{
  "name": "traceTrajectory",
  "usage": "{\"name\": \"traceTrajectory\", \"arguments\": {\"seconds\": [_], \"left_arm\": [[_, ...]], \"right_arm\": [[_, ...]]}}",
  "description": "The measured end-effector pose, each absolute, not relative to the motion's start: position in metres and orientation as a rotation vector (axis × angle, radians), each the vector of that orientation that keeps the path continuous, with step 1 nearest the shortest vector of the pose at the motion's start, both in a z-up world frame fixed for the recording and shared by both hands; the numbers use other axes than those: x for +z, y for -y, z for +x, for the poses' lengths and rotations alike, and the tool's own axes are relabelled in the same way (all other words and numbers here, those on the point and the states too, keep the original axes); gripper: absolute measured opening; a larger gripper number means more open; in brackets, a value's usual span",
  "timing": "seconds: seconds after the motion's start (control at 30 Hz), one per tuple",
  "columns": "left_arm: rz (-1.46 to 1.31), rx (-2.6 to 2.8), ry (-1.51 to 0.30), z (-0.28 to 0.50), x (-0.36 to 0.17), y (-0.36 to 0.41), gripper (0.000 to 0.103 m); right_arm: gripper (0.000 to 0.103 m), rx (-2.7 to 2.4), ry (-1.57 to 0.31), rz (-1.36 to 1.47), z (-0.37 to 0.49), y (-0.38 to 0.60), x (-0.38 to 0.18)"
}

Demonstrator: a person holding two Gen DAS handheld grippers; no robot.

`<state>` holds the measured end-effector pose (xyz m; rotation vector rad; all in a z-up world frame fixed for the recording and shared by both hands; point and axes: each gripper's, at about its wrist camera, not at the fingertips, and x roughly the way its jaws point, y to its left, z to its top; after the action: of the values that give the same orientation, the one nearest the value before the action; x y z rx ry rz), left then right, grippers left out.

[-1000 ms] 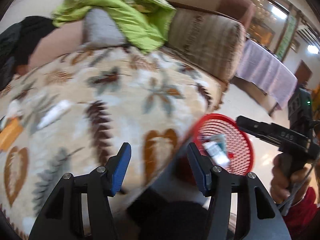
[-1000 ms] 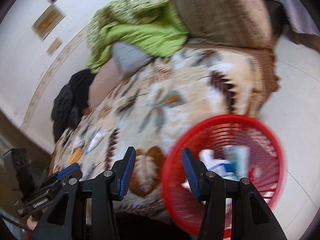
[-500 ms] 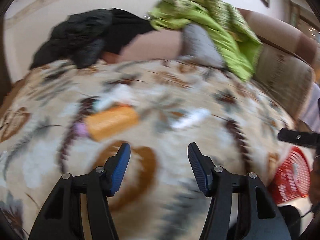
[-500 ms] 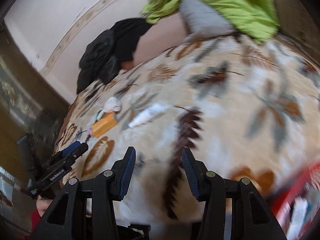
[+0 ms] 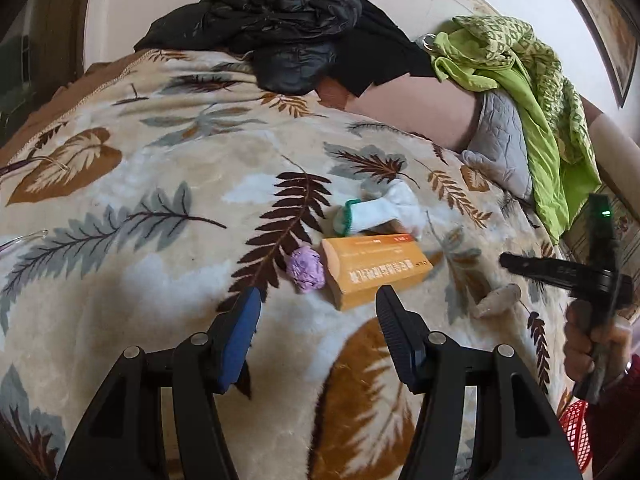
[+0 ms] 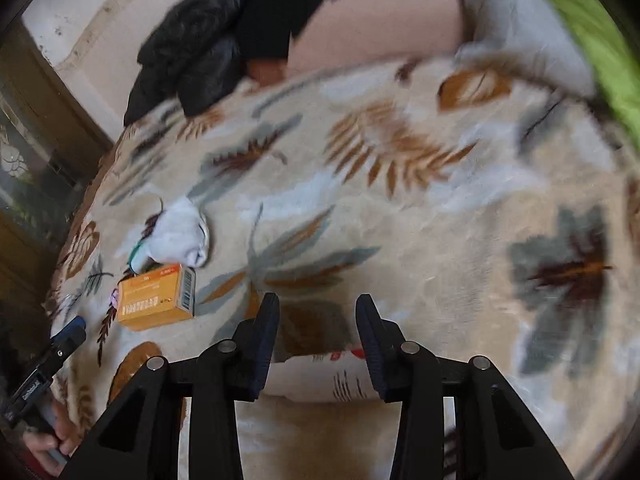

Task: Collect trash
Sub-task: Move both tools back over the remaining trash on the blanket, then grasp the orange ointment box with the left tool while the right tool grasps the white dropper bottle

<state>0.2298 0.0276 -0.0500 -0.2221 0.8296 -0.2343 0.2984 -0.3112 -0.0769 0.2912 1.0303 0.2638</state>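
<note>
On the leaf-patterned blanket (image 5: 132, 280) lie an orange box (image 5: 376, 270), a crumpled purple wad (image 5: 306, 268) and a white sock with green trim (image 5: 378, 210). My left gripper (image 5: 318, 306) hovers open just short of the box and the wad, nothing between its fingers. A white tube (image 6: 324, 376) with red print lies across the gap of my right gripper (image 6: 318, 314), whose jaws are closing; the pads do not visibly press on it. In the left wrist view the tube (image 5: 496, 300) rests on the blanket under the right gripper (image 5: 520, 268). The orange box (image 6: 154, 300) is off to that gripper's left.
A black jacket (image 5: 280, 24) and a green cloth (image 5: 532, 92) over a grey cushion (image 5: 500, 144) lie along the sofa back. A red basket's rim (image 5: 576, 436) shows at the lower right, past the blanket's edge. A hand (image 5: 588, 332) holds the right gripper.
Both views have swung away from the red basket and across the blanket to the trash. The right gripper now straddles the white tube and its jaws have narrowed.
</note>
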Motion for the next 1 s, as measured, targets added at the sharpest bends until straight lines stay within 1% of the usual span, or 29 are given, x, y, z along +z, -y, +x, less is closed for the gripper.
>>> {"name": "traceTrajectory", "arguments": {"seconds": [0.07, 0.2, 0.23, 0.3, 0.37, 0.43, 0.5, 0.53, 0.57, 0.6, 0.63, 0.83, 0.93, 1.0], "left_arm": [[-0.217, -0.247, -0.831, 0.234, -0.051, -0.029, 0.059], [-0.173, -0.311, -0.819, 0.246, -0.049, -0.023, 0.059], [-0.162, -0.330, -0.822, 0.250, -0.050, -0.019, 0.059], [-0.125, -0.363, -0.823, 0.258, -0.051, -0.010, 0.059], [-0.080, -0.379, -0.817, 0.265, -0.052, 0.000, 0.060], [-0.048, -0.389, -0.821, 0.274, -0.054, 0.009, 0.066], [-0.024, -0.395, -0.831, 0.282, -0.057, 0.017, 0.068], [-0.005, -0.391, -0.837, 0.287, -0.059, 0.022, 0.068], [0.004, -0.390, -0.843, 0.290, -0.061, 0.025, 0.068], [0.010, -0.391, -0.853, 0.295, -0.063, 0.028, 0.068], [0.019, -0.392, -0.868, 0.299, -0.066, 0.032, 0.068], [0.108, -0.422, -0.934, 0.302, -0.075, 0.054, 0.068], [0.170, -0.468, -0.949, 0.289, -0.074, 0.065, 0.068], [0.184, -0.537, -0.995, 0.278, -0.077, 0.074, 0.068]], "right_arm": [[0.043, 0.300, -1.082, 0.327, 0.302, 0.315, -0.088], [0.043, 0.390, -1.121, 0.354, 0.286, 0.317, -0.087], [0.045, 0.411, -1.126, 0.349, 0.280, 0.316, -0.087], [0.048, 0.441, -1.137, 0.311, 0.267, 0.309, -0.086], [0.048, 0.464, -1.144, 0.262, 0.254, 0.299, -0.088], [0.048, 0.467, -1.152, 0.190, 0.241, 0.287, -0.091], [0.049, 0.453, -1.153, 0.117, 0.232, 0.273, -0.093], [0.047, 0.434, -1.156, 0.086, 0.228, 0.267, -0.096], [0.043, 0.410, -1.146, 0.059, 0.224, 0.262, -0.096], [0.034, 0.383, -1.139, 0.041, 0.220, 0.260, -0.095], [0.032, 0.356, -1.138, 0.040, 0.219, 0.260, -0.095], [0.032, 0.251, -1.119, 0.228, 0.206, 0.275, -0.094], [0.032, 0.237, -1.089, 0.296, 0.198, 0.279, -0.096], [0.033, 0.235, -1.072, 0.330, 0.195, 0.281, -0.098]]}}
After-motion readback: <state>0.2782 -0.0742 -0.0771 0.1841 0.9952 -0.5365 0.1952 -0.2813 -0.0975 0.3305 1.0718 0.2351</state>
